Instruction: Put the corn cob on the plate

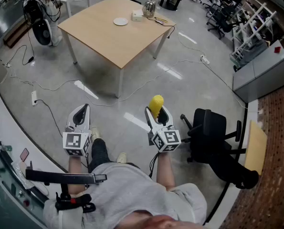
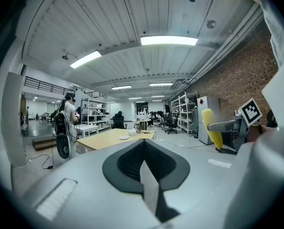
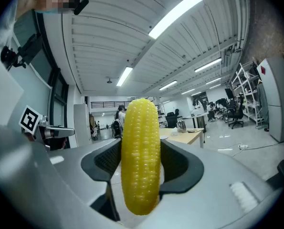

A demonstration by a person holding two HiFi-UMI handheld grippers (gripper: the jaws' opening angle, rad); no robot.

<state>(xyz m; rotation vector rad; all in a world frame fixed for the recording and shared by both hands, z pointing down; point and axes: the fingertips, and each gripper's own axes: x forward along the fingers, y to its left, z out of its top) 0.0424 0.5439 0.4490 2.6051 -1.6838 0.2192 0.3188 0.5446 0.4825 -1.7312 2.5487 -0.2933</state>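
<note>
Light wooden bench point(image 1: 106, 42) on white legs, far across a glossy grey floor point(image 1: 189, 75). On its far corner, a small white box point(image 1: 137, 15) just beside a shiny metal pot point(image 1: 149, 7). Close by at right, a black office chair point(image 1: 213, 130). White cables and a power strip point(image 1: 34, 98) trailing over the floor. Beyond the bench at left, a standing person point(image 1: 46, 1). At right, white shelving point(image 1: 251, 25) and a brick wall point(image 2: 237, 75); overhead, strip lights point(image 2: 169, 40).
</note>
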